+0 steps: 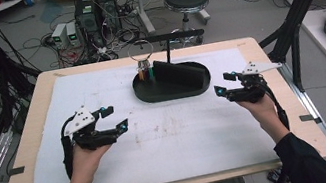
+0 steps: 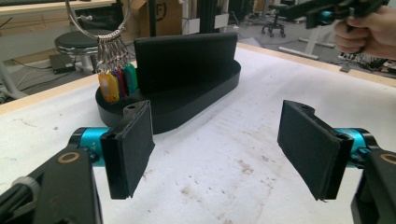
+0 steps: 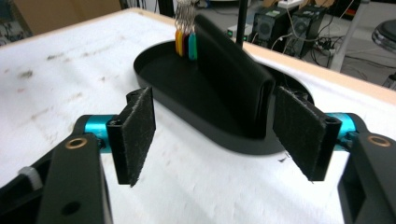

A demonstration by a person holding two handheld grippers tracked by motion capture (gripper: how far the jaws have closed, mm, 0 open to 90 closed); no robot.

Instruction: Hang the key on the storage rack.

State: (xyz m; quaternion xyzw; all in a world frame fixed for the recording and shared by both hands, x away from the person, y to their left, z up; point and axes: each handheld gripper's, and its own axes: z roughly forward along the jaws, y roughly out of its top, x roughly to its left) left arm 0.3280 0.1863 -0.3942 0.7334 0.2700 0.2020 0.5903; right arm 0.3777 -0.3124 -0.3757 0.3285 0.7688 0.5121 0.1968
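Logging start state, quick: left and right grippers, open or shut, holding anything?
Left gripper: open, holding nothing, over the white mat.
Right gripper: open, holding nothing, jaws pointed at the black tray.

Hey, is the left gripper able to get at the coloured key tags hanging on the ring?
Probably yes. The left gripper is open and aimed at the key tags, with bare mat between them.
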